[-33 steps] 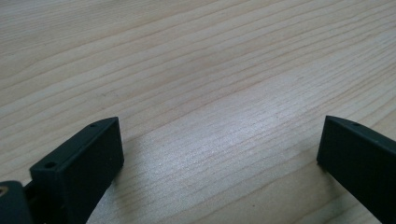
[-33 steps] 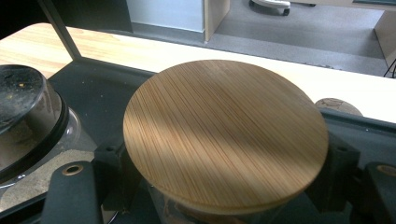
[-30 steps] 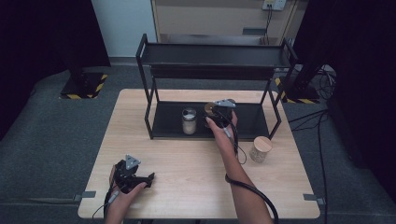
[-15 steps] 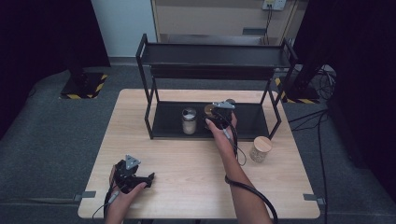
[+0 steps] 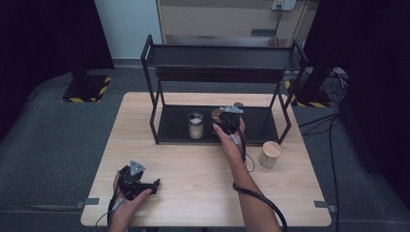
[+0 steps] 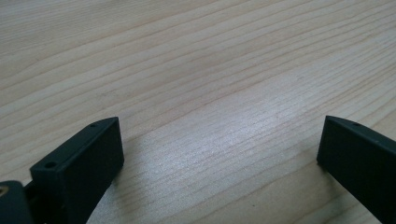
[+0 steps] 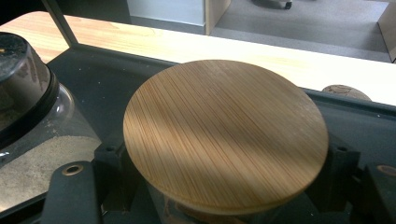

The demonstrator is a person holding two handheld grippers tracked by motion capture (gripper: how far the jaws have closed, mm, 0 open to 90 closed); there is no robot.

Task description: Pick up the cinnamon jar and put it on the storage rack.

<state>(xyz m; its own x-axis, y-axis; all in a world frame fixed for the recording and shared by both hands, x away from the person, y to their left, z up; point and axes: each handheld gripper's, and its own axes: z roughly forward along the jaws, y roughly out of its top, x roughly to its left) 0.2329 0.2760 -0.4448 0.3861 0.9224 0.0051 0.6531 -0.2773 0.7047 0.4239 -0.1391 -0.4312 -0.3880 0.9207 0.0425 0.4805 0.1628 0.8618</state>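
- Jar (image 7: 224, 135) with a round, flat bamboo lid, pale brown and finely striped; its body below the lid is mostly hidden in the right gripper view.
- It stands upright, long axis vertical, lid facing up.
- It sits on the bottom shelf of the black rack (image 5: 159, 123) at the desk's (image 5: 193, 193) 12 o'clock side, a glass jar (image 5: 196, 125) of pale powder at its 9 o'clock.
- Right tool (image 5: 223, 122) is clenched on it, jaws either side under the lid.
- Left tool (image 5: 153, 184) rests released on the desk near 7 o'clock.
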